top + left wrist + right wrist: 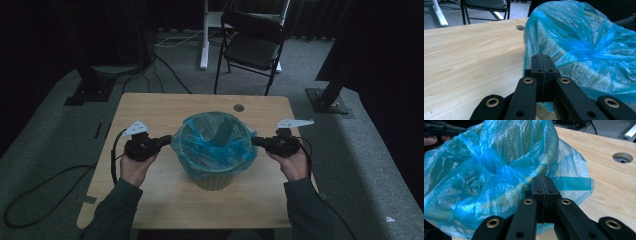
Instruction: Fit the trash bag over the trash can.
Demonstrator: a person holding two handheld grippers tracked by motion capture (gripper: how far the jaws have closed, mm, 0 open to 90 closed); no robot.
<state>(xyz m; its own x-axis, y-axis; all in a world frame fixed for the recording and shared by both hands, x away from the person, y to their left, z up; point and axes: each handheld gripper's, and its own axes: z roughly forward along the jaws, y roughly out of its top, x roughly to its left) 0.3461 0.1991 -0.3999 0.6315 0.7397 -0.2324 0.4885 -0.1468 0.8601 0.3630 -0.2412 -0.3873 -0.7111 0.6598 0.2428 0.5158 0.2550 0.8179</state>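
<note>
Jaws of both grippers pressed together at the blue bag (215, 142); any pinched film is hidden.

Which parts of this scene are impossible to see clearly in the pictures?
- Whether the shut left tongs pinch the crinkled blue plastic bag: left gripper view, their tips cover the contact.
- Same for the right tongs: right gripper view.
- Inside of the beige round bin: high view, bag hides it.
</note>
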